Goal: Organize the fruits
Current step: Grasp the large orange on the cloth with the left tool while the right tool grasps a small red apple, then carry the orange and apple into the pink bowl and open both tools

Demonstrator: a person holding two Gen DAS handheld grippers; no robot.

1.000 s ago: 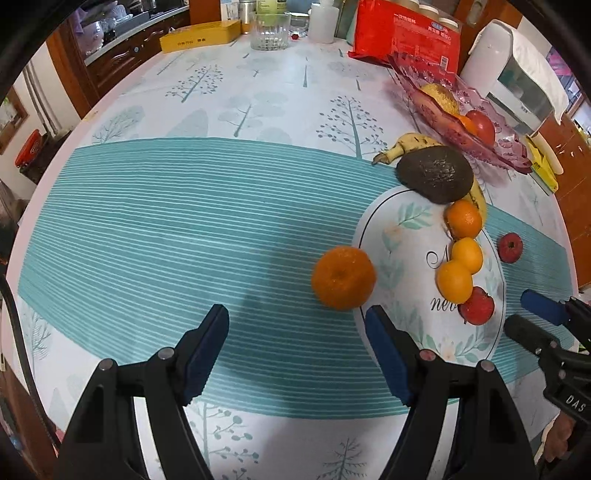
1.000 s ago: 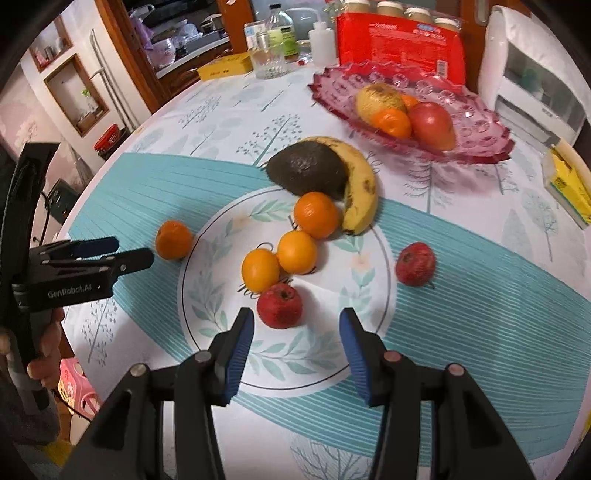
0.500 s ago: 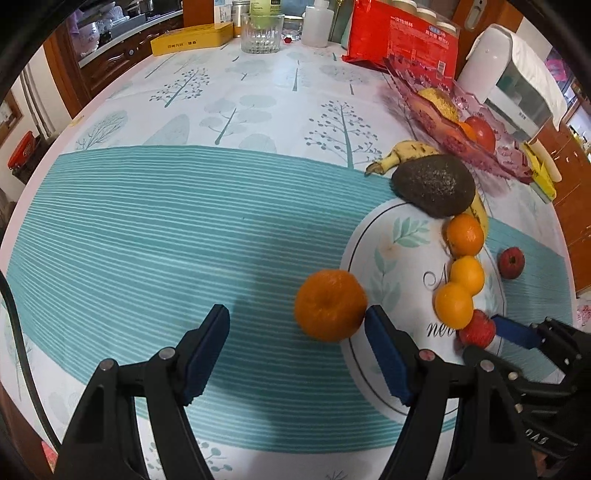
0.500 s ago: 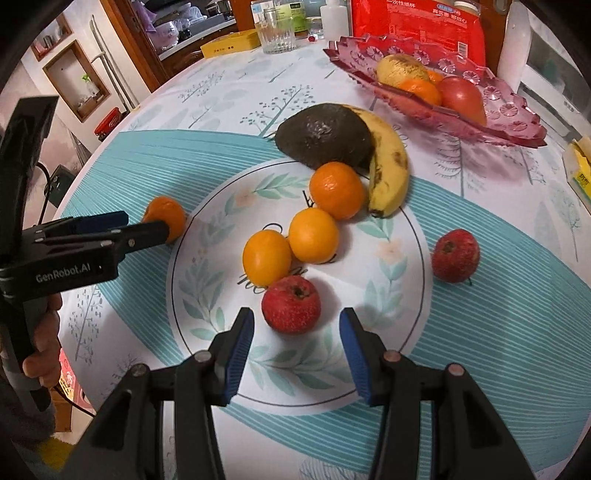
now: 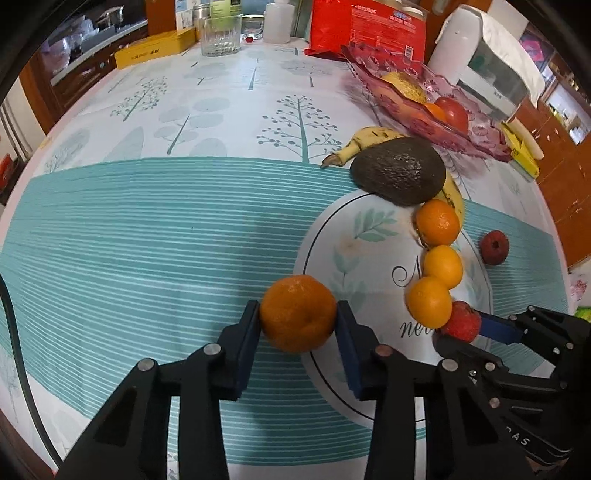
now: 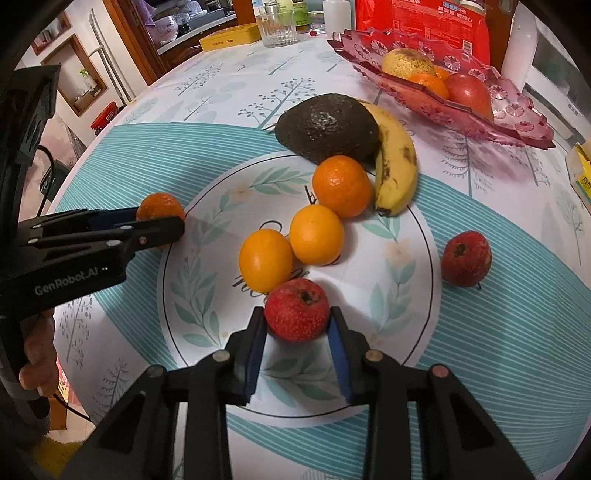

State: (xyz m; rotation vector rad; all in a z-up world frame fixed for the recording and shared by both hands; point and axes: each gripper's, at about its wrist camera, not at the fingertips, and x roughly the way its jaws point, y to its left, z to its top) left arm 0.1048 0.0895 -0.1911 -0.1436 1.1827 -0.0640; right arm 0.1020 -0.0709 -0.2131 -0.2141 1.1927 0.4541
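My left gripper [image 5: 297,325] is shut on a tangerine [image 5: 298,313] that sits on the tablecloth just left of the printed round plate motif [image 5: 362,258]; both pads touch its sides. My right gripper [image 6: 297,326] is shut on a small red fruit [image 6: 297,309] at the near side of the motif [image 6: 229,206]. Two oranges [image 6: 291,243], a tangerine [image 6: 341,186], an avocado [image 6: 327,127] and a banana [image 6: 395,162] lie beyond. A second red fruit [image 6: 466,258] lies to the right.
A pink glass fruit bowl [image 6: 517,122] with fruit stands at the back right. Behind it are a red bag [image 6: 421,22], a glass [image 6: 277,27], a yellow box [image 6: 229,37] and a white appliance [image 5: 480,55]. The table edge runs along the left.
Both grippers moved forward and closed: the left around the tangerine, the right around the red fruit. A second ago both stood open and short of the fruit.
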